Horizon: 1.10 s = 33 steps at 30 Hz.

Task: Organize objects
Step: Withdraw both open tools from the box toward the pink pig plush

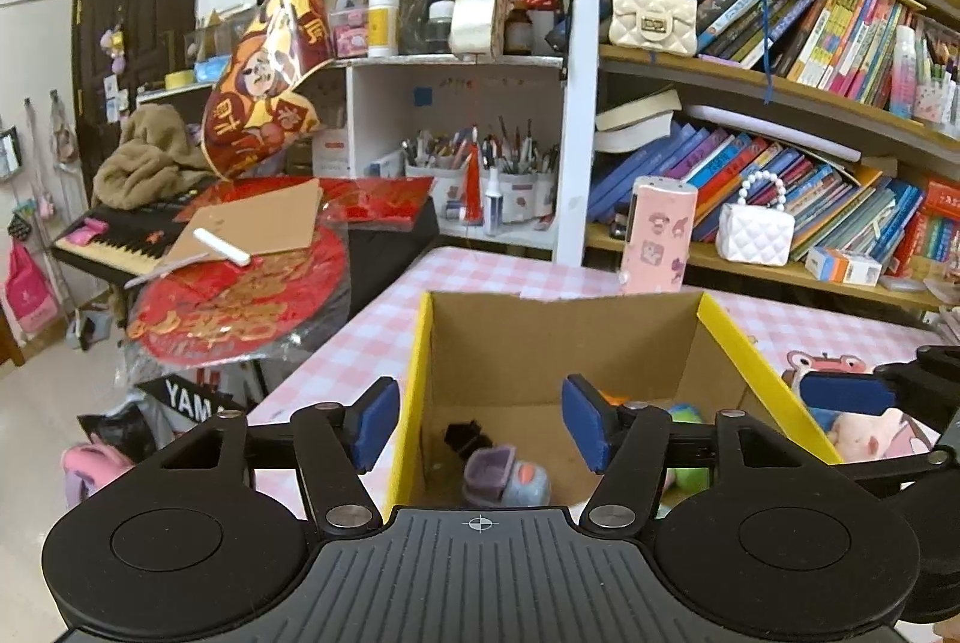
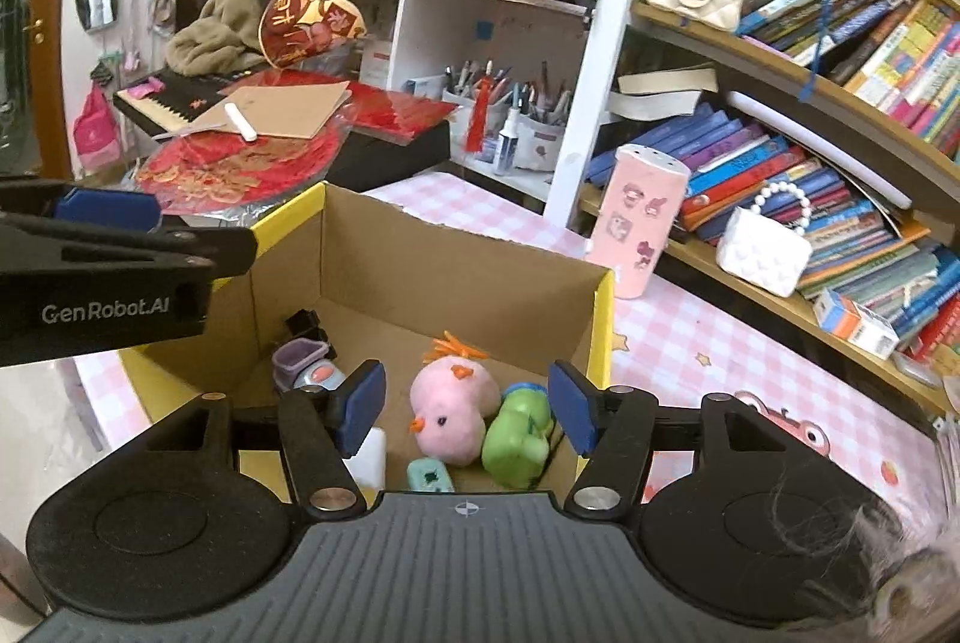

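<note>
Both hand-held grippers, left [image 1: 480,424] and right [image 2: 468,406], hovered jaws apart, empty, over cardboard box [image 2: 462,247] on bench [image 2: 690,343]. Toys, pink chick [image 2: 453,406] included, lay inside. Judged best: lift straight, clear walls.

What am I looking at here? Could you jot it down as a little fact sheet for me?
Surface: pink checked tablecloth
Container: open cardboard box, yellow outside
In box: pink plush chick, green toy, purple-grey toy
Behind box: pink stickered canister
Left gripper: open, empty, over box
Right gripper: open, empty, over box
</note>
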Motion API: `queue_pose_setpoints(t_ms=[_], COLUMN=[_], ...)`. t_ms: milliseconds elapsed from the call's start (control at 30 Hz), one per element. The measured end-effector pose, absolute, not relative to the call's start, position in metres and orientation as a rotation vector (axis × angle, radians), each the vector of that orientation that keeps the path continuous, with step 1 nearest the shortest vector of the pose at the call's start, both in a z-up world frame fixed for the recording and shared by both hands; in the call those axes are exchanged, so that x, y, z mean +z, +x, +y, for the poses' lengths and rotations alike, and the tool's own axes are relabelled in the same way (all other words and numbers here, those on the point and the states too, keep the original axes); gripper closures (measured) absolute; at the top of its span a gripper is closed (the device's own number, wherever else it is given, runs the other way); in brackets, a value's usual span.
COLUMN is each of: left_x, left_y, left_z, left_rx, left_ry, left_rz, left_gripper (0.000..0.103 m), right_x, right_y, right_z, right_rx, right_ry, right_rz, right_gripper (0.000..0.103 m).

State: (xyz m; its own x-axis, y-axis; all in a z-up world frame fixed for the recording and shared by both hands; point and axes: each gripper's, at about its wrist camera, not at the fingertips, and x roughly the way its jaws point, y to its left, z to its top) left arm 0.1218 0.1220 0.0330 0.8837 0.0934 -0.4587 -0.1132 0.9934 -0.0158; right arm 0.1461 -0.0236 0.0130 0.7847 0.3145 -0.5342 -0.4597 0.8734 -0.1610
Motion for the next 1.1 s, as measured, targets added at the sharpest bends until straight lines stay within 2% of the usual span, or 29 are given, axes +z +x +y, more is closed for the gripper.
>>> queue_pose_setpoints(t_ms=[633,700,867,1100], left_x=[0.011,0.009,0.005,-0.001], left_y=[0.055,0.050,0.037,0.018], left_z=[0.111,0.111,0.110,0.107], left_rx=[0.064,0.063,0.069,0.073], left_ry=[-0.011,-0.006,0.007,0.023], left_rz=[0.544,0.549,0.554,0.579], left_gripper=[0.036,0.029,0.023,0.022], right_x=[-0.004,-0.006,-0.012,-0.019], right_y=[0.069,0.063,0.049,0.024], right_z=[-0.038,-0.040,-0.047,-0.050], right_rx=[0.373,0.352,0.284,0.229], right_ry=[-0.244,-0.225,-0.156,-0.140], right_rz=[0.596,0.603,0.630,0.631], right_gripper=[0.044,0.040,0.036,0.033])
